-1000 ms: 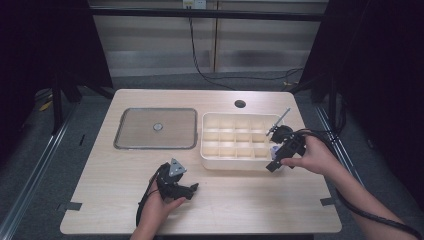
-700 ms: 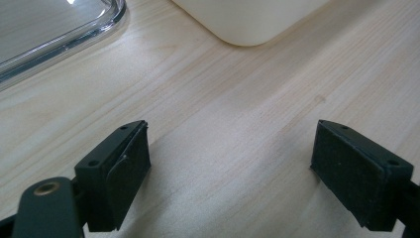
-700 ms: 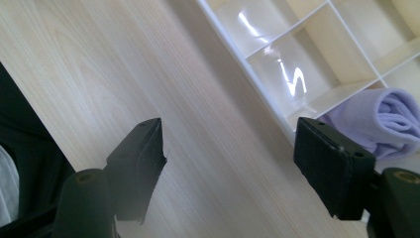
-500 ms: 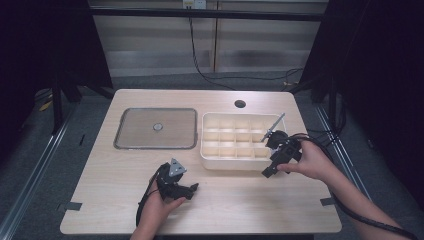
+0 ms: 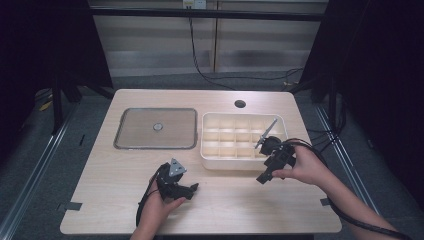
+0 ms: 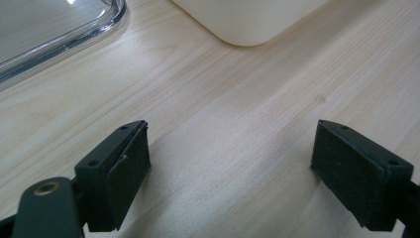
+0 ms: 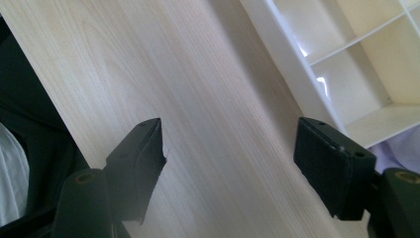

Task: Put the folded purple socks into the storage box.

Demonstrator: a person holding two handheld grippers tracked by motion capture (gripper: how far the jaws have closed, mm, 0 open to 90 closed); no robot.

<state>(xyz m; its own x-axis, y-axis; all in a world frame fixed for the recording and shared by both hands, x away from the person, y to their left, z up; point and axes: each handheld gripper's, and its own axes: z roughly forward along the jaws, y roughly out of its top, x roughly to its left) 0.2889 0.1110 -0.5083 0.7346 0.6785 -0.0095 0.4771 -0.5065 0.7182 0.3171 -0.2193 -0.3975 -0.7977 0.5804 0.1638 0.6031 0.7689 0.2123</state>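
While both grippers hang empty over bare wood, the work in hand reads as handling the box and lid.

box: white divided box (image 5: pixel 243 141) sits right of centre on the table (image 5: pixel 110 200); cells look empty, open top up, probably awaiting the lid or sorting.

lid: clear flat lid (image 5: pixel 155 128) lies just left of the box, apart from it, small round knob in its middle; laid flat beside the box, likely so the cells stay reachable.

right gripper: right gripper (image 5: pixel 266 172) is at the box's near right corner, just off its front wall; jaws wide apart, nothing between them. In the right gripper view the jaws frame plain wood with the box wall (image 7: pixel 292 64) above and right, so I judge it is lining up on the box rim, not yet touching.

right hand pose: hand (image 5: pixel 302 166) comes in from the right edge, forearm angled across the table corner, gripper tilted down toward the near side.

left gripper: left gripper (image 5: pixel 186 189) is low over the front of the table, well apart from lid and box; jaws open wide, empty. Its own view shows the lid's edge (image 6: pixel 64 34) upper left and the box corner (image 6: pixel 247 20) at top.

left hand pose: hand (image 5: pixel 159 205) comes from the bottom edge, gripper pointing right and slightly forward, looks parked.
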